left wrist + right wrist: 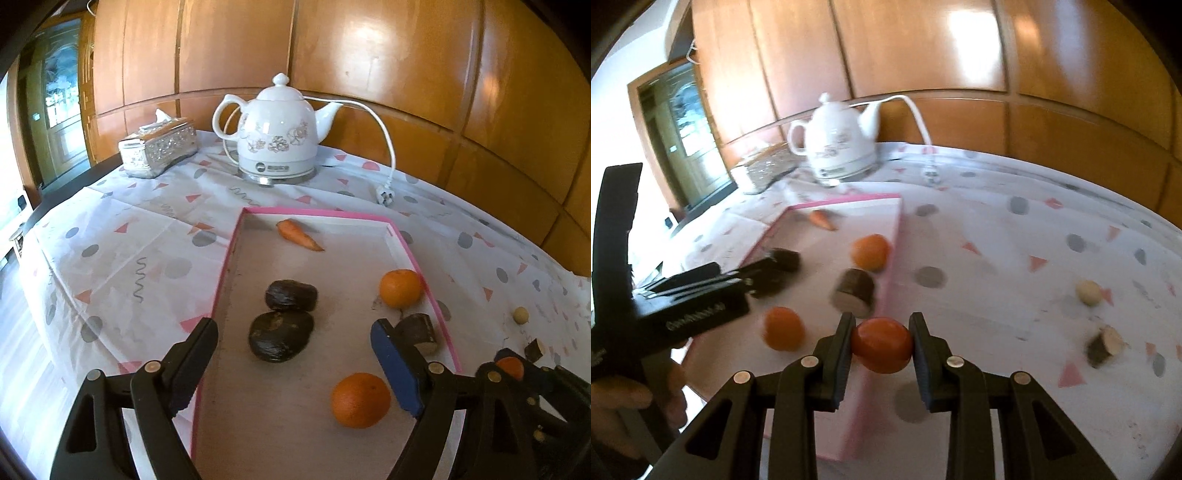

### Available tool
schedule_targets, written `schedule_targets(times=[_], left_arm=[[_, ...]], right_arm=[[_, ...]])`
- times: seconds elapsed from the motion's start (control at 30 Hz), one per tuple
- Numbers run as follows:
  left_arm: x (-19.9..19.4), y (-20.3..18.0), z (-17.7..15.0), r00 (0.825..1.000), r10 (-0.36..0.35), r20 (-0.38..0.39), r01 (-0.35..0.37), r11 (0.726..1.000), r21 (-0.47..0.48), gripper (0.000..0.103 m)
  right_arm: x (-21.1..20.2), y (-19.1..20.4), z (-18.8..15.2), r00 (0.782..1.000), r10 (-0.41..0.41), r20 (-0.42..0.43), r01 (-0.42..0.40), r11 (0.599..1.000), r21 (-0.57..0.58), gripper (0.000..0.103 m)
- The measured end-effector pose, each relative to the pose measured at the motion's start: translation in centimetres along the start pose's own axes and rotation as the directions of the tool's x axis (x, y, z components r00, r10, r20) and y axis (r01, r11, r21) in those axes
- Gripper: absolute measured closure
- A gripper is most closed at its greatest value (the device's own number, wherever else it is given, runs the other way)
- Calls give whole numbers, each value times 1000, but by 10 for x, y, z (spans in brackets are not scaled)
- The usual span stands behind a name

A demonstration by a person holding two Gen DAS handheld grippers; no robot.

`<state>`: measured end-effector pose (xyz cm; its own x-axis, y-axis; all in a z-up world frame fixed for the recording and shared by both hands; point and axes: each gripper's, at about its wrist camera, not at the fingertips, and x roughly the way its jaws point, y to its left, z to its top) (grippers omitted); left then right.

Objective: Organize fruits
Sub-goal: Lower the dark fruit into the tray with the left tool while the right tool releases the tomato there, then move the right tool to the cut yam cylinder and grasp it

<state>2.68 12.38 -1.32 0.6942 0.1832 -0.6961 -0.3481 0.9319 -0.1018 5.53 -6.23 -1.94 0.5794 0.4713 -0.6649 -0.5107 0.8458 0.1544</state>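
Observation:
A pink-rimmed shallow box (232, 258) holds a carrot (297, 234), two dark fruits (291, 294) (280, 335), two oranges (400, 288) (360, 399) and a dark cut stick piece (419, 330). My left gripper (295, 363) is open and empty, above the box near the front dark fruit. My right gripper (882, 341) is shut on a red-orange tomato (881, 343), held above the box's right rim (892, 251). The right gripper also shows at the right edge of the left wrist view (511, 367).
On the patterned tablecloth (997, 258) to the right of the box lie a small pale round fruit (1088, 292) and a dark cut piece (1104, 345). A white electric kettle (279, 136) with its cord and plug (384, 197) and a silver tissue box (159, 147) stand behind.

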Motion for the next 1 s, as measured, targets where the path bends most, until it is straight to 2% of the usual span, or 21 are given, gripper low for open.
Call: schedule_targets(times=[0.17,0.3,0.37,0.43,0.73,1.0], left_arm=[[0,6,-1,1000,11,-1,-11,1000,-15,18],[-1,8,-1,1000,11,6,-11,1000,-23,18],[-2,8,-1,1000,7,6,-7,1000,-25,18],[-3,7,-1,1000,2,7,-1,1000,-24,18],[-12,-12,-2,999,-33,17,32,999,25,18],[-16,-33,-6,997,-71,9,70,994,81,18]], right_arm=[[13,14,3,998,47,-44,-47,999,1,71],[16,22,1,994,92,-59,-91,996,14,62],[14,24,-2,993,101,-57,-101,995,10,53],[12,24,-3,994,95,-48,-94,995,14,48],[-11,3,-6,1000,2,2,-2,999,45,48],[-25,-39,-16,996,-85,14,83,989,124,48]])
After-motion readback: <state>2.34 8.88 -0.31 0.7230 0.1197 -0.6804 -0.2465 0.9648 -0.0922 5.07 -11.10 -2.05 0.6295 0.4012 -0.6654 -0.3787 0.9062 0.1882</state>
